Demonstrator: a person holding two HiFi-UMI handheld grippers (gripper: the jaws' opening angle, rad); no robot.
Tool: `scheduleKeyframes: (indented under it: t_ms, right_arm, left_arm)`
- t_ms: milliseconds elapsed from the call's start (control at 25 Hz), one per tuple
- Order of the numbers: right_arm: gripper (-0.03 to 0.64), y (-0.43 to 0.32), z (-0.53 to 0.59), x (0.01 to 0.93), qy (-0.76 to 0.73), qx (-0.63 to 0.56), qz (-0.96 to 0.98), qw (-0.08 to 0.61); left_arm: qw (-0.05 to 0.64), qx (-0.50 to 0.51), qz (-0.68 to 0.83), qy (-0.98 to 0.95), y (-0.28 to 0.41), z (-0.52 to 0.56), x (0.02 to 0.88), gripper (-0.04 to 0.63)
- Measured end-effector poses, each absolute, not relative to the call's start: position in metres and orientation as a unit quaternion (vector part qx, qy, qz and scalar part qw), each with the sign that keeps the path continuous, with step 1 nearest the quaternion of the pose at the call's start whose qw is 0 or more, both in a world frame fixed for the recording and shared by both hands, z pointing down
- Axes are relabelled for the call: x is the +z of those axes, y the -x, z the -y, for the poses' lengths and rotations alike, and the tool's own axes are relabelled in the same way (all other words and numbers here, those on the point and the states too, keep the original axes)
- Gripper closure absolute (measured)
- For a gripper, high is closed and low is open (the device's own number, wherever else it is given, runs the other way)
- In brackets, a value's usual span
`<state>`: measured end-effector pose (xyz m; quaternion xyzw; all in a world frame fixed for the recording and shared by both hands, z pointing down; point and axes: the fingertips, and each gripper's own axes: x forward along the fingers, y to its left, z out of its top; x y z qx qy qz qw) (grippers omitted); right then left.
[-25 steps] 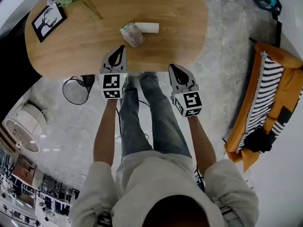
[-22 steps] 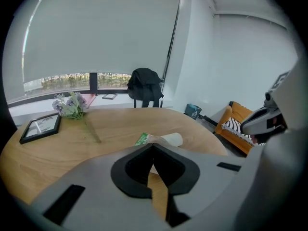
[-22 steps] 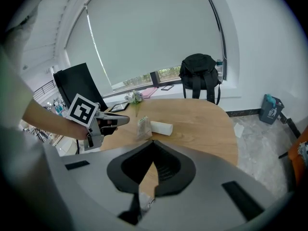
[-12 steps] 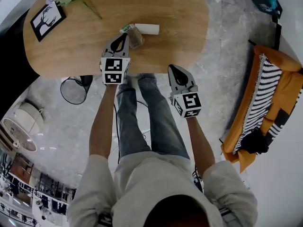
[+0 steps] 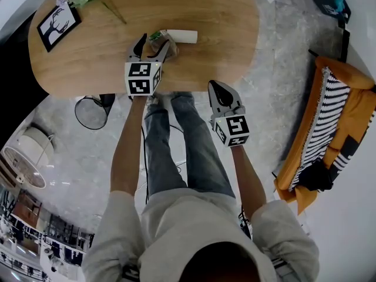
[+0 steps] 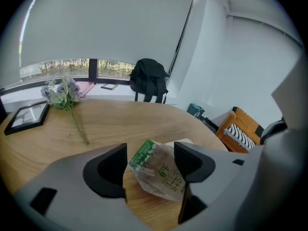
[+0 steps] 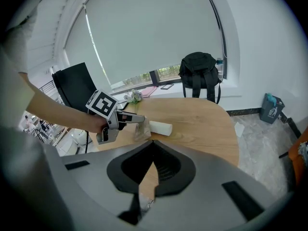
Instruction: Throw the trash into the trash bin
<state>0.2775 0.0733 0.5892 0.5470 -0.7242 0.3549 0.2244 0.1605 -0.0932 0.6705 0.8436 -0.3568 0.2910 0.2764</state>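
Left gripper (image 5: 150,42): jaws just opened, wrapper (image 6: 158,171) sits between, not pinched yet. Right gripper (image 5: 220,89) closed, empty. Wrapper's thin & slippy, so a shallow bite could drop it.

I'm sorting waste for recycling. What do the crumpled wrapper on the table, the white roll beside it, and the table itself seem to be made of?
The wrapper looks like thin glossy plastic film: it is see-through, creased and printed green. The white roll is probably paper or tissue, since it is plain, matte and has no shine, but it is too small to be sure. The table looks like wood or wood veneer with a smooth satin finish, and grain lines show.
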Motion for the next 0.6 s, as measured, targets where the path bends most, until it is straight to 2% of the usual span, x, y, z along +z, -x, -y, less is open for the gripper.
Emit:
scheduleKeyframes:
  t_ms: [120, 280, 440, 600]
  right_arm:
    - [0.588, -0.279, -0.074, 0.589, -0.547, 0.356, 0.724, 0.224]
    - [0.588, -0.279, -0.075, 0.590, -0.545, 0.357, 0.724, 0.225]
    - [0.588, -0.279, -0.075, 0.591, -0.541, 0.358, 0.727, 0.225]
    - [0.588, -0.277, -0.075, 0.592, -0.539, 0.360, 0.726, 0.228]
  left_arm:
    - [0.302, 0.283, 0.374, -0.830, -0.160, 0.094, 0.671, 0.293]
    - [0.386, 0.236, 0.418, -0.788, -0.155, 0.095, 0.673, 0.291]
    - [0.421, 0.220, 0.440, -0.762, -0.158, 0.098, 0.675, 0.279]
    - [0.495, 0.169, 0.477, -0.706, -0.151, 0.104, 0.680, 0.270]
